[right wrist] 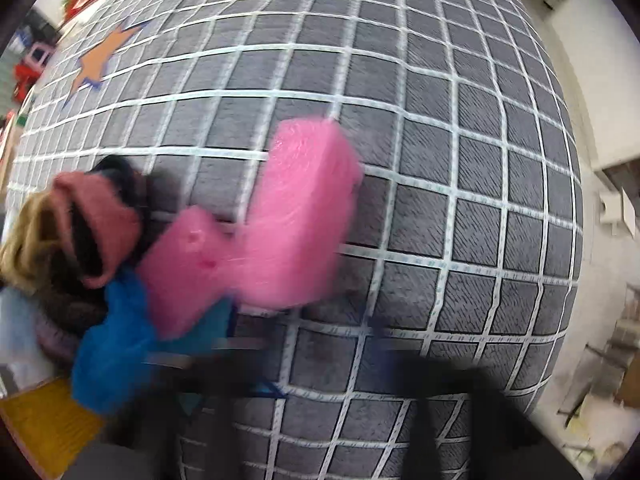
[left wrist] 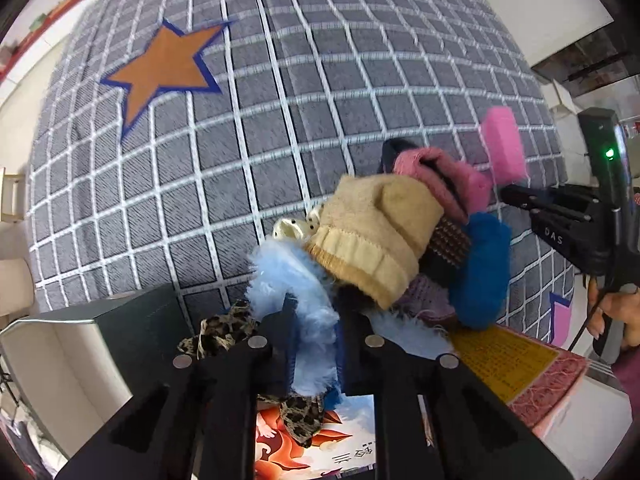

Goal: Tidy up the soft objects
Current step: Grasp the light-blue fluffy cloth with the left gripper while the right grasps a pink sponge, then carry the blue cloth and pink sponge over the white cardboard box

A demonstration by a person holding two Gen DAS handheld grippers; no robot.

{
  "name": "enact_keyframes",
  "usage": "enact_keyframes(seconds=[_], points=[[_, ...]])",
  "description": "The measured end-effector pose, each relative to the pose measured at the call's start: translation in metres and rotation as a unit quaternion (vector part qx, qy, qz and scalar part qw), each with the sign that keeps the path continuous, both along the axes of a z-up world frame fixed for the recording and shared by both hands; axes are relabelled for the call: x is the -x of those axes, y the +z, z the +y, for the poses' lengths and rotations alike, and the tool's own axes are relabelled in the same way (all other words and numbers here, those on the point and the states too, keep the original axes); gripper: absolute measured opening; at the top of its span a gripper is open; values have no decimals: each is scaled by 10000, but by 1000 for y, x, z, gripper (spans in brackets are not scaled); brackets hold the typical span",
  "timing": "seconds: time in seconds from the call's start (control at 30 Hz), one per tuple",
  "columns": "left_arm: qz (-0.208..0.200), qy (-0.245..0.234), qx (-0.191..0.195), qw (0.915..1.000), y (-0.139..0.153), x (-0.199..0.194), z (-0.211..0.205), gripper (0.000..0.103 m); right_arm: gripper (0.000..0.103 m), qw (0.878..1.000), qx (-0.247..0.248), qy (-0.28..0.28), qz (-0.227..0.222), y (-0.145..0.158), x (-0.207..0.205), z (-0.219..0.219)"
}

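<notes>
Here, in the left wrist view, an orange star (left wrist: 162, 66) marks the far left of the grey grid-patterned carpet (left wrist: 320, 80). A dark open box (left wrist: 100, 320) sits at lower left. The left gripper (left wrist: 316, 320) reaches forward and slightly down, its jaws closed on a pale blue fluffy piece (left wrist: 296, 280), with a leopard-print strip (left wrist: 224, 330) trailing beside its left finger. Just beyond lies the heap of soft things: a beige knitted hat (left wrist: 372, 228), a rose knitted piece (left wrist: 436, 172) and a deep blue plush (left wrist: 484, 272), partly resting on a yellow-topped box (left wrist: 504, 356). At the right edge the right gripper (left wrist: 516, 196) comes in level from the side, a hand (left wrist: 616, 312) under its handle, pointing at a pink sponge (left wrist: 502, 144). In the blurred right wrist view the sponge (right wrist: 296, 216) lies ahead of the jaws, and I cannot tell whether they grip it.
</notes>
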State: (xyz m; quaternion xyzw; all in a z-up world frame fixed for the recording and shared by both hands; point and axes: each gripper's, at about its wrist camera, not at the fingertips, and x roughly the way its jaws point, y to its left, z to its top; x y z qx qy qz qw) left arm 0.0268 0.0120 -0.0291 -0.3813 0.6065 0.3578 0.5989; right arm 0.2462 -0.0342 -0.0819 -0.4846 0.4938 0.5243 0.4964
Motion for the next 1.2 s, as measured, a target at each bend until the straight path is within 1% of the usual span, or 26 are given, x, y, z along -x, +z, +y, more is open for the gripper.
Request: enact_keyframes(seconds=[0.03, 0.1, 0.17, 0.27, 0.3, 0.33, 0.37, 0.4, 0.43, 0.47, 0.5, 0.53, 0.57, 0.6, 0.7, 0.73, 0.77, 0.83, 0.9, 0.93, 0.97, 1.03, 1.1, 1.13, 1.17, 1.2], points=[[-7, 31, -59, 10000, 7, 3, 0, 15, 2, 10000, -35, -27, 49, 1, 4, 3], [-34, 79, -202, 9998, 21, 4, -3, 14, 2, 9992, -138, -203, 323, 11, -2, 0], [-80, 88, -362, 9993, 34, 5, -4, 14, 2, 9972, -116, -448, 594, 20, -13, 4], [-214, 166, -545, 9981, 54, 10, -1, 14, 2, 9935, -40, -855, 751, 29, -40, 9], [-320, 219, -563, 9977, 56, 11, -1, 14, 3, 9919, -2, -967, 825, 29, -56, 16], [-502, 260, -537, 9970, 52, 17, 1, 14, 3, 9887, 61, -1158, 953, 28, -72, 21], [-548, 328, -580, 9963, 57, 19, 4, 14, 3, 9864, 115, -1291, 1014, 25, -80, 25], [-663, 350, -632, 9952, 60, 21, 5, 13, 9, 9846, 162, -1397, 1041, 24, -73, 17], [-691, 367, -683, 9946, 64, 22, 6, 13, 39, 9829, 210, -1463, 1097, 25, -73, 13], [-663, 367, -689, 9947, 65, 21, 5, 13, 63, 9820, 224, -1496, 1134, 25, -70, 12], [-602, 361, -692, 9951, 66, 21, 8, 13, 98, 9807, 161, -1556, 1172, 25, -71, 17], [-608, 361, -756, 9946, 67, 21, 7, 13, 99, 9786, -26, -1667, 1208, 29, -58, 27], [-607, 350, -800, 9943, 68, 21, 8, 13, 99, 9753, -206, -1805, 1260, 36, -59, 31], [-601, 344, -840, 9941, 68, 23, 8, 13, 99, 9732, -234, -1887, 1291, 32, -54, 38], [-568, 377, -976, 9929, 67, 27, 9, 13, 99, 9651, 44, -2178, 1452, 24, -49, 55], [-588, 413, -994, 9925, 67, 28, 10, 13, 99, 9645, 69, -2211, 1446, 18, -41, 66], [-601, 391, -1106, 9913, 70, 30, 8, 13, 99, 9642, 60, -2218, 1453, 16, -38, 70], [-698, 411, -1209, 9894, 76, 32, 7, 13, 99, 9650, 67, -2168, 1473, 11, -27, 77], [-828, 456, -1263, 9875, 83, 33, 4, 13, 99, 9706, 66, -2020, 1305, 8, -24, 76], [-823, 466, -1302, 9870, 86, 35, 4, 13, 99, 9775, 30, -1827, 1052, 6, -17, 81], [-879, 479, -1313, 9863, 89, 38, 5, 13, 99, 9859, -39, -1495, 746, 6, -9, 85], [-1000, 550, -1330, 9845, 96, 43, 5, 13, 99, 9951, -55, -914, 362, 0, 10, 93], [-1107, 648, -1301, 9832, 101, 48, 6, 13, 99, 9986, -13, -509, 138, -6, 22, 96], [-1144, 691, -1274, 9828, 102, 50, 7, 13, 95, 9994, 51, -350, -25, -12, 28, 97], [-1189, 747, -1233, 9824, 103, 52, 9, 13, 87, 9994, 126, -281, -160, -16, 31, 96], [-1222, 794, -1219, 9818, 104, 54, 8, 13, 82, 9994, 101, -313, -129, -16, 30, 95]])
